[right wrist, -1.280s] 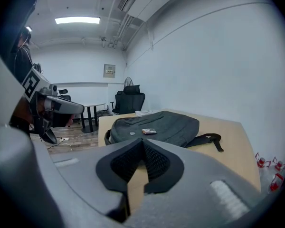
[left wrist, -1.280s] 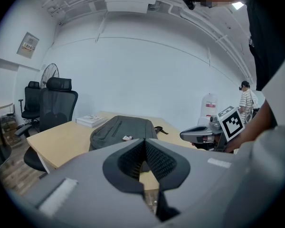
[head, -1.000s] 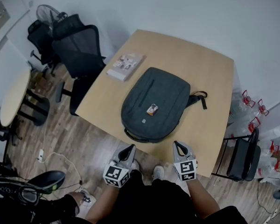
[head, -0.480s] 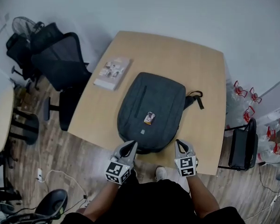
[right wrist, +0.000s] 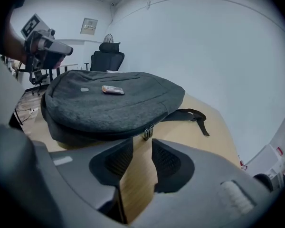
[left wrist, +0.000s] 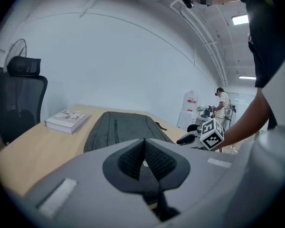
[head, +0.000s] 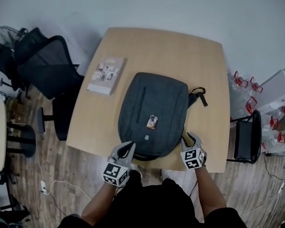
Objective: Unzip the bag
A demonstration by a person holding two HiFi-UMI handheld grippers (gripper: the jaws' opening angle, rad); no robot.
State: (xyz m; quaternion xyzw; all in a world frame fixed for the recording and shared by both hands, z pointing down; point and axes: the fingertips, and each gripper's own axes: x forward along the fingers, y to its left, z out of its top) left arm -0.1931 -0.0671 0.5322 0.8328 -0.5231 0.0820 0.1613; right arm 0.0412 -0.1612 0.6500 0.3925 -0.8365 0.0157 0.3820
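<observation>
A dark grey fabric backpack (head: 153, 115) is laid flat on the light wooden desk (head: 171, 51). Its metal zipper pulls (right wrist: 147, 132) are seen just ahead of the right hand-held gripper (head: 190, 137), whose jaws are being opened with nothing pressed between them. The left hand-held gripper (head: 129, 147) is held closed and empty at the backpack's near edge.

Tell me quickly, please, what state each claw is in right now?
Left claw: shut, empty.
Right claw: opening, nothing between its jaws; the zipper pulls of the bag sit just ahead.
</observation>
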